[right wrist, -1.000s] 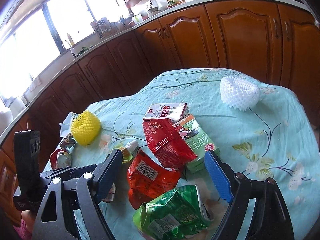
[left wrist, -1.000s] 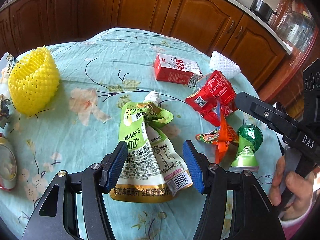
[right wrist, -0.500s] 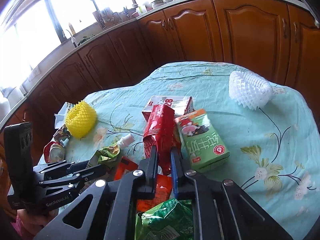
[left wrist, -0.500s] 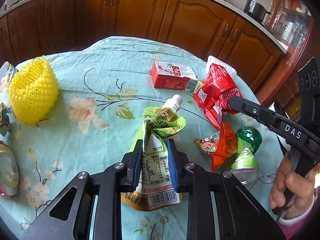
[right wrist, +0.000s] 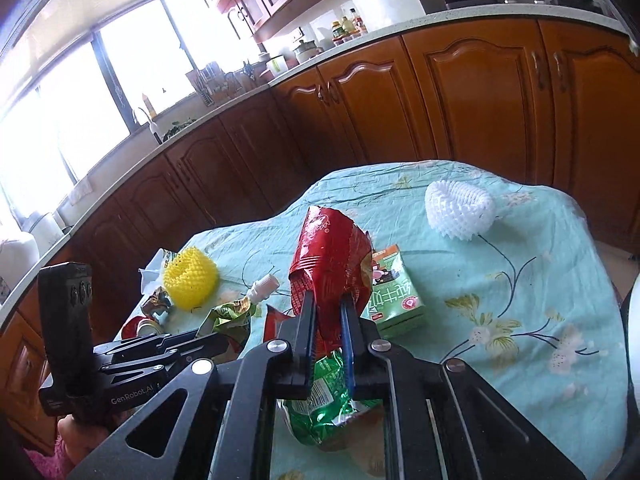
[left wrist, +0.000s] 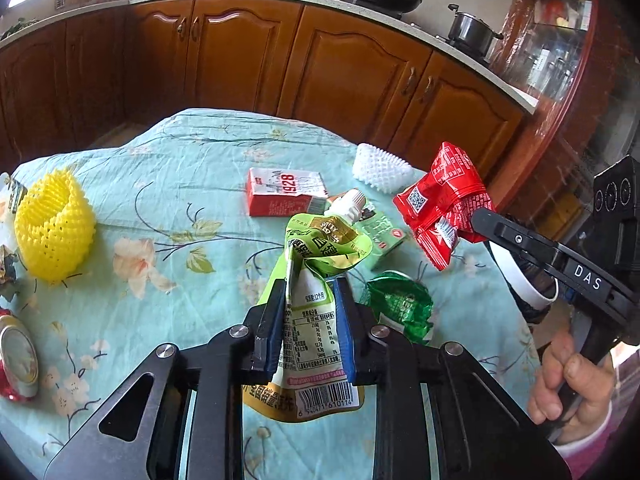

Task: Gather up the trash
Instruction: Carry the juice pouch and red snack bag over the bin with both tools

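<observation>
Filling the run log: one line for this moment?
left claw: shut on green pouch | right claw: shut on red wrapper | both lifted | table: trash remains

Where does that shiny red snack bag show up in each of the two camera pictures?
Left wrist view: the red snack bag is at right of centre, lifted off the table, pinched by the right gripper.
Right wrist view: the bag stands at centre, just above the gripper's fingers.
Shared landmark: the white foam net.
</observation>
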Motion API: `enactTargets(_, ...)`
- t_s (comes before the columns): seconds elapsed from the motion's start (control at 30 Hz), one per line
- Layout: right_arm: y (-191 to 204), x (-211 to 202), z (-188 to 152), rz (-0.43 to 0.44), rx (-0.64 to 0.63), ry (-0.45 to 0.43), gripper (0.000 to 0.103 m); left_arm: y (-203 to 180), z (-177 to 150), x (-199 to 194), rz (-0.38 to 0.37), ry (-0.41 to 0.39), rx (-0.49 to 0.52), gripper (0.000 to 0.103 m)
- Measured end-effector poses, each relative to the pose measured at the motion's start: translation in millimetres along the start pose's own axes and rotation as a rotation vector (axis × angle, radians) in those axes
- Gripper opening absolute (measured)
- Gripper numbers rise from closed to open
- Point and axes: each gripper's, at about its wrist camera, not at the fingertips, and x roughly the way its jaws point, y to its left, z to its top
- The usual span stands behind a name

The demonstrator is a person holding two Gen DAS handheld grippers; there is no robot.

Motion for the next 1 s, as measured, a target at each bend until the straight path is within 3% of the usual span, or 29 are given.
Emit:
enactTargets(0.57,-70.0,-95.7,-24.1,-0.134,0.122,-0.110,0.010,-109.9,13.6,11.9,-0.152,-0.007,0.171,0.021)
enactTargets(1.0,-124.8,-155.0,-45.2,-0.254,0.219,-0.165,0.010,-183.8,7.6,39.5,-0.230,0.055,0.289,0.021)
